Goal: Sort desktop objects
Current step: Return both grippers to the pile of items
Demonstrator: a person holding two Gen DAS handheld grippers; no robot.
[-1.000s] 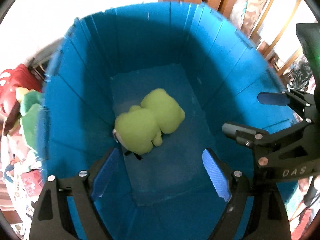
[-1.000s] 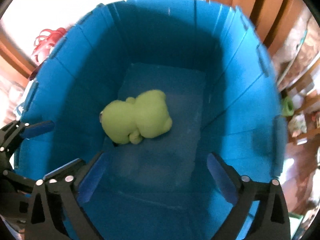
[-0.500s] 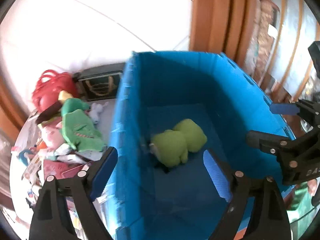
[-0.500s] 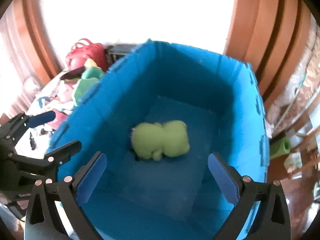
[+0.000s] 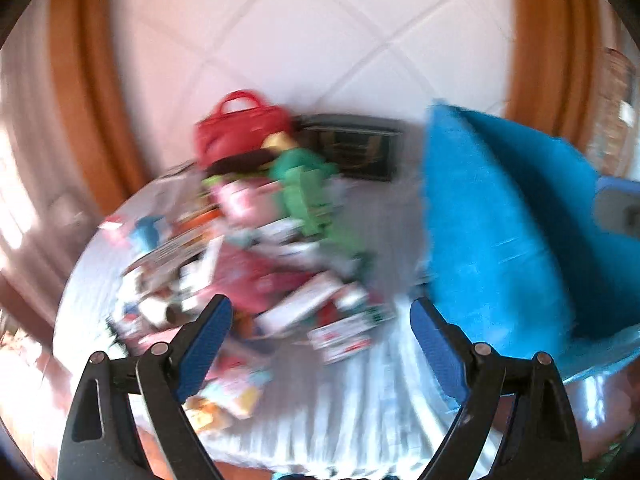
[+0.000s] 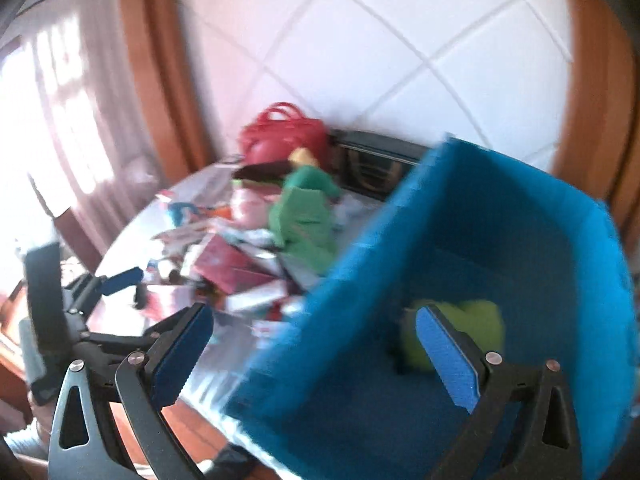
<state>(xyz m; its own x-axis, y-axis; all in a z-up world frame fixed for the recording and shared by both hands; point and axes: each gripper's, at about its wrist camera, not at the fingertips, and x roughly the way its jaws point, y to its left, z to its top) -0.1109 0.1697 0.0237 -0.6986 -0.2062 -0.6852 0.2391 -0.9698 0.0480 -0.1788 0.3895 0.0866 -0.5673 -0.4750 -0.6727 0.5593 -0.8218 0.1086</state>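
The left gripper [image 5: 320,328] hangs over the table [image 5: 360,408] with its blue fingers [image 5: 204,344] wide apart. Nothing is between them. They have just been opening a bit more. It points down at a messy pile of boxes and packets [image 5: 256,280] in the middle of the table. The picture is smeary, so the small things in the pile are hard to tell apart.

At 12 o'clock from the pile sits a red bag [image 5: 240,128]. Just beside it, at about 1 o'clock, lies a green soft toy [image 5: 304,188], and behind that stands a dark box [image 5: 352,148] against the white wall. At 3 o'clock from the pile stands the big blue bin [image 5: 492,232].

The right gripper [image 6: 312,354] is held over the near wall of the blue bin [image 6: 520,240]. Its fingers [image 6: 180,356] are spread wide too, with nothing held. Inside the bin, on the floor of it, lies a yellow-green soft toy [image 6: 476,320], just behind the right finger. At 9 o'clock in this view you can see the left gripper [image 6: 116,280] over the table.
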